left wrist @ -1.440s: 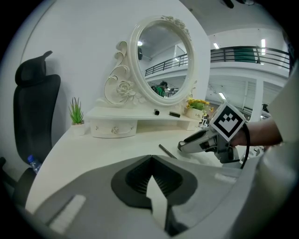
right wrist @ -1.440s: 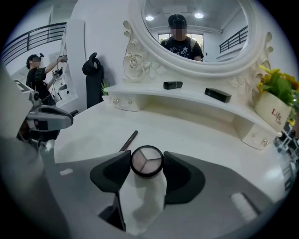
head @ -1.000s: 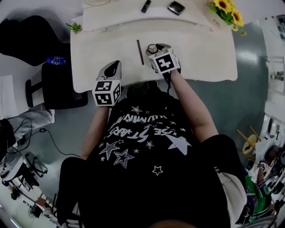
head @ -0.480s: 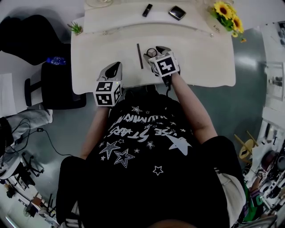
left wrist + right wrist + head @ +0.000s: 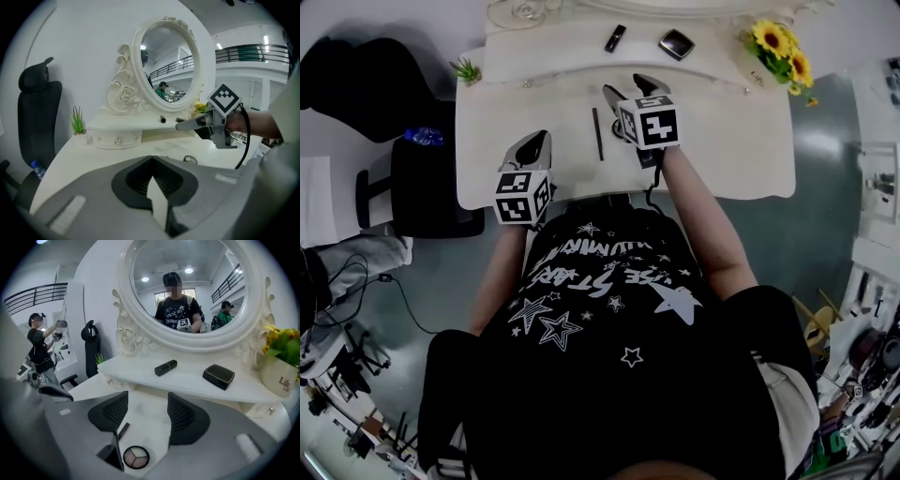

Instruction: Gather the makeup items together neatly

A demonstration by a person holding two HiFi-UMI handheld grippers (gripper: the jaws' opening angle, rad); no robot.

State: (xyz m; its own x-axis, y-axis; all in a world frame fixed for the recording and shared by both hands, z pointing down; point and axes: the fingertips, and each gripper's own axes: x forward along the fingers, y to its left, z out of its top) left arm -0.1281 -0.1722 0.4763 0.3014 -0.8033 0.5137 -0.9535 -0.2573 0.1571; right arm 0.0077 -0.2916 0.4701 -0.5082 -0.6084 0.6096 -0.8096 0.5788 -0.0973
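Four makeup items sit on your white dressing surface (image 5: 712, 131). A round eyeshadow palette (image 5: 136, 457), dark-rimmed with three wedges of pale and tan shades, lies flat on the surface below your right gripper (image 5: 147, 401). A thin dark pencil (image 5: 597, 133) lies just left of it. On the raised shelf (image 5: 187, 380) under the oval mirror (image 5: 187, 291), a short black lipstick tube (image 5: 166, 367) lies on its side. To its right, well apart from it, rests a black square compact (image 5: 218, 376) with a pale edge. The right fingers (image 5: 185, 418) have just been opening and stand wide apart, with nothing gripped; the palette is beneath them, untouched. Your left gripper (image 5: 152, 161) hangs at the surface's near left edge, and its fingers (image 5: 140, 180) are pressed together and empty. Yellow flowers (image 5: 780, 37) stand at the shelf's right end, and a small green plant (image 5: 467, 70) at the left.
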